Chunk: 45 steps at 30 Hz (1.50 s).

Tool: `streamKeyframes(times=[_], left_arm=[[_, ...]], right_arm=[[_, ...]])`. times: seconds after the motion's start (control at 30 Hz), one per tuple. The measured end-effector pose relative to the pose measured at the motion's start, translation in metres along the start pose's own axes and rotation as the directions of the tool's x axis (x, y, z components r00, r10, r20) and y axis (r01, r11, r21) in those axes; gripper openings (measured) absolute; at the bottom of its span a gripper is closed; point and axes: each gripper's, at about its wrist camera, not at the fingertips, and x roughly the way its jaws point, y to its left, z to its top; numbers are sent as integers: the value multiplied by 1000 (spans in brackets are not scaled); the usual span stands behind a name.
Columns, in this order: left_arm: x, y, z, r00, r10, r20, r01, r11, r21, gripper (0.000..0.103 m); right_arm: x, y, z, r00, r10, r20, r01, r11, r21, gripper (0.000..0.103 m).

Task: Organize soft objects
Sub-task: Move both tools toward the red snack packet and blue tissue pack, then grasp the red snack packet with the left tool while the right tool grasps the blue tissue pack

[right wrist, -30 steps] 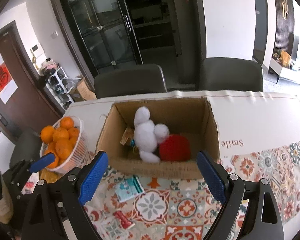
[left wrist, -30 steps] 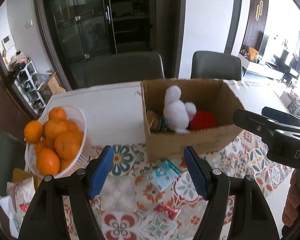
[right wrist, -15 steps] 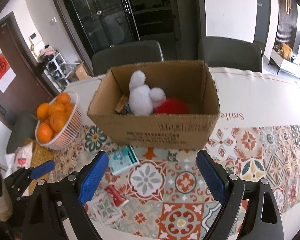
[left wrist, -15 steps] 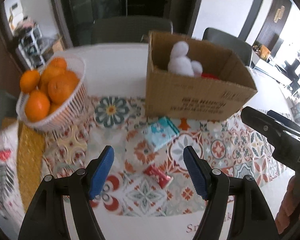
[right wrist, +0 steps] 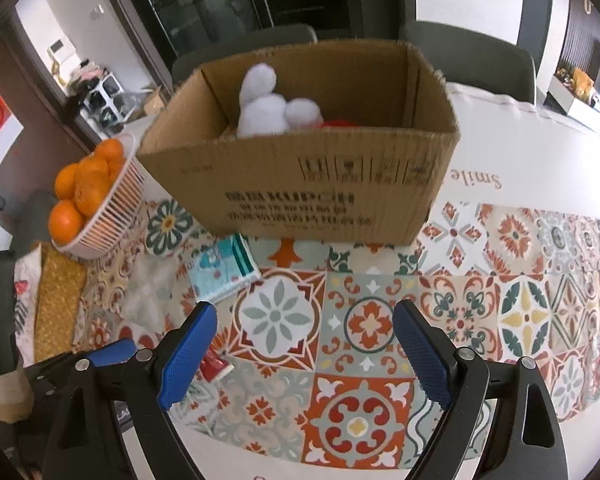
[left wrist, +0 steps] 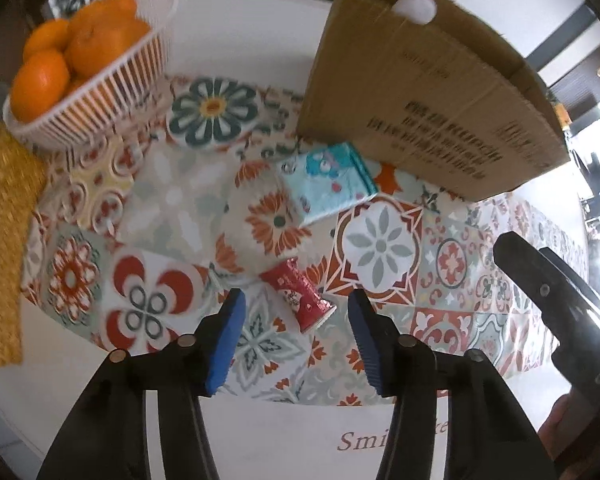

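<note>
Left gripper (left wrist: pixel 294 312) hangs released over the tiled-pattern tablecloth (left wrist: pixel 380 240), its ribbed blue pads (left wrist: pixel 230 340) spread wide with a small red crinkly packet (left wrist: pixel 298 294) lying between their tips, touching neither. At 12 o'clock from that packet lies a flat, soft-looking pale blue pack (left wrist: pixel 326 182) printed with a cartoon figure, its far corner just beside the base of the corrugated cardboard box (left wrist: pixel 432 96). Only a white fluffy tip (left wrist: pixel 414 8) clears the box rim in the left wrist view.

Right gripper (right wrist: pixel 304 344) is likewise released, its dimpled blue pads (right wrist: pixel 186 354) well apart above bare cloth. From this side the box (right wrist: pixel 300 184) stands at 12 o'clock, holding a white plush toy (right wrist: pixel 272 108) with rounded ears, and a sliver of something red (right wrist: pixel 340 122) mostly hidden behind the front wall. The blue pack (right wrist: pixel 224 270) sits at 10 o'clock; the red packet (right wrist: pixel 216 368) is largely covered by the left-hand pad.

A white ribbed plastic basket (left wrist: pixel 96 100) of oranges (left wrist: pixel 40 82) sits at 10 o'clock, motion-blurred, beside a woven yellow mat (left wrist: pixel 2 240) cut off by the frame.
</note>
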Motion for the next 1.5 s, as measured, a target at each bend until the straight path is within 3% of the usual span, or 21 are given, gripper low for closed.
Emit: streamKeyframes(times=[0.13, 0.47, 1.03, 1.23, 1.37, 1.5], left_arm=[[18, 1, 1, 999, 8, -51, -9, 999, -35, 46], [44, 1, 2, 995, 17, -96, -28, 993, -114, 40], [79, -17, 12, 987, 107, -121, -119, 988, -102, 35], [84, -13, 4, 992, 70, -106, -81, 991, -108, 26], [83, -8, -2, 996, 21, -90, -27, 997, -65, 24], [69, 1, -6, 999, 18, -42, -18, 1000, -2, 23]], right_arm=[[14, -3, -2, 999, -9, -30, 10, 1000, 5, 91], [36, -8, -9, 997, -16, -77, 16, 1000, 10, 90], [47, -20, -13, 994, -19, -106, 24, 999, 44, 90], [48, -20, -12, 994, -19, -109, 25, 998, 50, 90], [47, -19, -13, 994, -11, -107, 16, 999, 45, 90], [48, -14, -16, 994, -2, -111, 5, 1000, 29, 90]])
